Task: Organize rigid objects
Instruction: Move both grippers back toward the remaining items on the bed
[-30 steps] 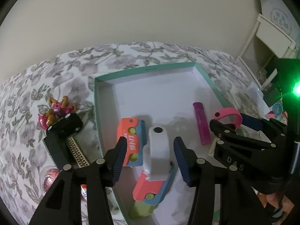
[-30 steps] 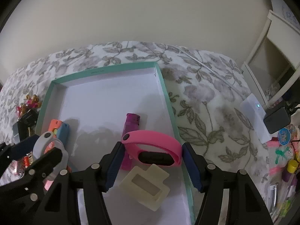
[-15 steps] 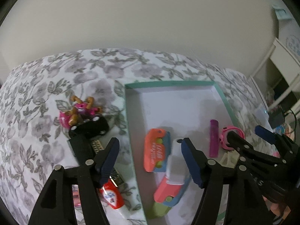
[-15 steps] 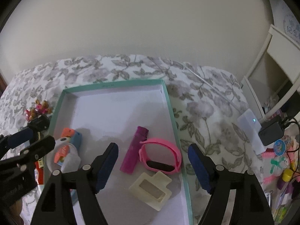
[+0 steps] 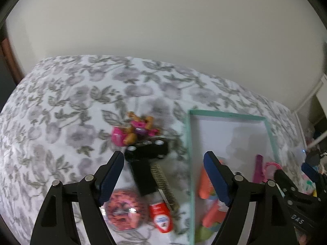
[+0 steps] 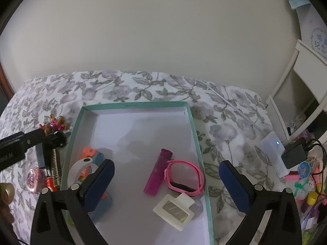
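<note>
Your left gripper [image 5: 163, 173] has just swung off the tray [image 5: 229, 114], jaws just widening and empty, while your right gripper [image 6: 166, 185], also just opening and empty, left the pink band [image 6: 185, 176] in the tray. The black toy [image 5: 146, 159] lies just ahead between your left jaws among crowded bits, so a hasty close could pinch the comb [image 5: 164, 183] beside it too.

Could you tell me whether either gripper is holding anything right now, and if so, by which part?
Nothing is held. The right gripper stands open above the pink watch band in the tray; the left gripper is open over the black toy.
</note>
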A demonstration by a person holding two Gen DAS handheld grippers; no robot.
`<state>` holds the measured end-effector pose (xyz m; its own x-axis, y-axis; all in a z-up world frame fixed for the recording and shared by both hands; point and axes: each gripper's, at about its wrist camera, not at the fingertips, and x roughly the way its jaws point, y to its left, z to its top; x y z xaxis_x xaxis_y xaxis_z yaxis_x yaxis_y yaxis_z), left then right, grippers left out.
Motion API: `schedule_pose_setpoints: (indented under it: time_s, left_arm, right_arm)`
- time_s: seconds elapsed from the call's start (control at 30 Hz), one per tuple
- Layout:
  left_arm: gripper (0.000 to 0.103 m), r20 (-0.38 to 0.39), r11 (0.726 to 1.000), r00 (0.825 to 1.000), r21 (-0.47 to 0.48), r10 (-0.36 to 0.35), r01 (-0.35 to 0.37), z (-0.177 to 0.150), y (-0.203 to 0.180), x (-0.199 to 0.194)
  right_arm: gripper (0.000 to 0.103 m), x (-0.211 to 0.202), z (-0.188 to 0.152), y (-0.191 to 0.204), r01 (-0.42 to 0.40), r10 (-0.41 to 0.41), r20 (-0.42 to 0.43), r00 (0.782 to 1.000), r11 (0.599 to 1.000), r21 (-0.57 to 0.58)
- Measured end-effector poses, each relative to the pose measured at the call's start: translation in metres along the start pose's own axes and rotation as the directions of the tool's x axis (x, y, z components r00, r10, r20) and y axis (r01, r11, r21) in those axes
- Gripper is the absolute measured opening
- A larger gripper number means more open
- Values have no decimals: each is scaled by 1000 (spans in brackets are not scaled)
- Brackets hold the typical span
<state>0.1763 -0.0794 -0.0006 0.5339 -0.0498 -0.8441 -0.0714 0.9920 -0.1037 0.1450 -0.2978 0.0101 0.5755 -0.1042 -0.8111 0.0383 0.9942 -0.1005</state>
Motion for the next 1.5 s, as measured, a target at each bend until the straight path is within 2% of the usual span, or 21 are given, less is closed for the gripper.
schedule_pose_setpoints:
  time_s: [0.13, 0.23, 0.83, 1.1, 1.27, 1.37, 1.5]
  left_arm:
    - [94, 1, 999, 999, -13, 37, -37, 2, 11, 1]
    - [100, 1, 997, 997, -9, 75, -75, 2, 14, 3]
    - [101, -28, 999, 999, 27, 31, -31, 0, 9, 2]
    - [101, 12, 1000, 1000, 6, 12, -12, 8, 18, -11]
    - [101, 14, 1000, 1000, -12, 11, -11, 11, 35, -18]
    - [101, -27, 999, 999, -26, 21, -21, 10, 49, -16]
    - [101, -94, 997, 995, -63, 30, -36, 4, 68, -9]
  right_arm:
    - [103, -1, 0, 3, -6, 6, 0, 1000, 1000, -3]
    - [103, -1, 0, 6, -3, 3, -2, 1000, 1000, -19]
    - [103, -7, 3, 15, 2, -3, -26, 1000, 999, -43]
    - [103, -28, 11, 27, -25, 27, 44, 999, 998, -51]
    - [103, -34, 13, 44, -115, 117, 49, 992, 992, -43]
    - [103, -31, 11, 61, -181, 182, 27, 983, 982, -51]
    - [103, -27, 7, 81, -199, 199, -3, 980, 976, -87]
